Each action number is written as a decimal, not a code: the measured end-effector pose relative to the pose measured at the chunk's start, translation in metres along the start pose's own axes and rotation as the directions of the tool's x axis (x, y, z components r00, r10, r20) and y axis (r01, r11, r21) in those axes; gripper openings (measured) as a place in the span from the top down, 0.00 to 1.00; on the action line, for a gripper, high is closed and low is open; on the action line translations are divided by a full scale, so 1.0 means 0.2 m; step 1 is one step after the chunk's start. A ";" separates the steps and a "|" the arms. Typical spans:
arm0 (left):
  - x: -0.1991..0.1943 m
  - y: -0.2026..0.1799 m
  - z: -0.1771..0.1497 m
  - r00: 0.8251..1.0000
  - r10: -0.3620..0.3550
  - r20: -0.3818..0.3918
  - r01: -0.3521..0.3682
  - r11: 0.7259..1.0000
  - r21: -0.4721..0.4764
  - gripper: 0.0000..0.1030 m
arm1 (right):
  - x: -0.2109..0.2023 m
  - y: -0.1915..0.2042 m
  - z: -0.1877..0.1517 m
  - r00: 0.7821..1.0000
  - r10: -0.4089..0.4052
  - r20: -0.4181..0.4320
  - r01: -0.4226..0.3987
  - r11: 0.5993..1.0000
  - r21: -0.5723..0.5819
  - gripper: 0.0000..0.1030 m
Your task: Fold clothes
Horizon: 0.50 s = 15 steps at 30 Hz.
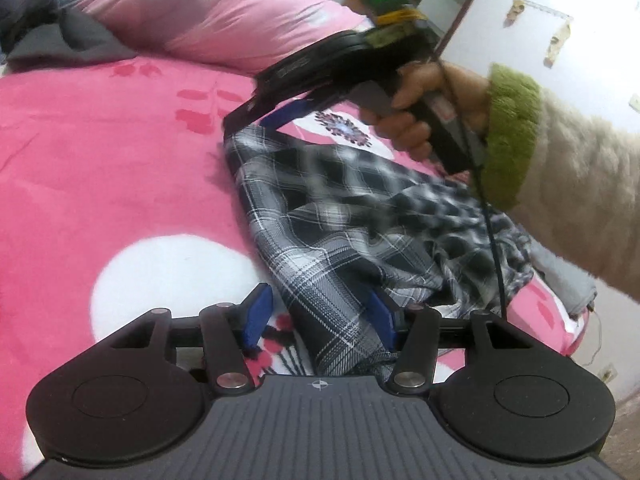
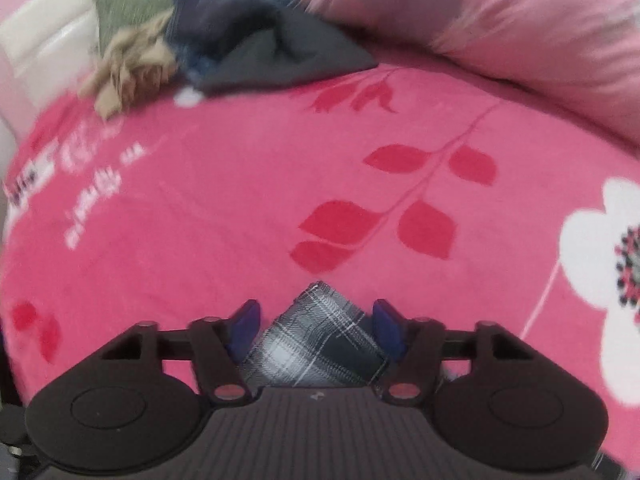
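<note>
A black-and-white plaid garment (image 1: 340,208) lies stretched over the pink flowered bedspread (image 1: 100,160), bunched at its right side. One end of it runs between the blue pads of my left gripper (image 1: 318,304), which stand apart; the cloth touches only the right pad. My right gripper (image 1: 256,120) sits at the garment's far corner, held by a hand (image 1: 416,112) in a cream sleeve with a green cuff. In the right wrist view, a pointed plaid corner (image 2: 320,340) lies between the spread fingers of the right gripper (image 2: 316,320).
A puffy pink duvet (image 2: 520,40) lies along the far side of the bed. A pile of dark blue, grey and tan clothes (image 2: 224,40) is heaped at the back left. A grey cloth (image 1: 568,276) lies near the bed's right edge, with the floor beyond it.
</note>
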<state>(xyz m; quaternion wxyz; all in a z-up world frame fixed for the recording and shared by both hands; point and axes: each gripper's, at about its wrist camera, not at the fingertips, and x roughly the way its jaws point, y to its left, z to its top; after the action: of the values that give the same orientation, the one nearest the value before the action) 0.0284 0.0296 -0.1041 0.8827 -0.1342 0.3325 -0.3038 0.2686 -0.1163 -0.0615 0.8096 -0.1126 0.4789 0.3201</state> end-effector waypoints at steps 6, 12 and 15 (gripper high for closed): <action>0.01 0.00 -0.03 1.000 -0.021 -0.007 0.021 0.999 0.030 0.77 | -0.04 0.04 0.00 0.992 -0.054 0.110 0.054 0.999 -0.003 0.94; 0.00 0.00 -0.05 0.999 -0.039 -0.014 0.040 0.997 0.064 0.79 | 0.03 0.00 0.01 0.986 -0.084 0.143 0.081 0.996 0.022 0.94; -0.01 0.00 -0.05 0.999 -0.050 -0.022 0.051 0.997 0.065 0.78 | 0.07 -0.04 0.03 0.971 -0.140 0.192 0.128 0.989 0.072 0.95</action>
<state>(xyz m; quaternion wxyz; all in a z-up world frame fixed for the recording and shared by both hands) 0.0210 0.0301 -0.1107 0.8752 -0.1103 0.3278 -0.3382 0.2825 -0.1131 -0.0711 0.8758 -0.0885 0.3970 0.2600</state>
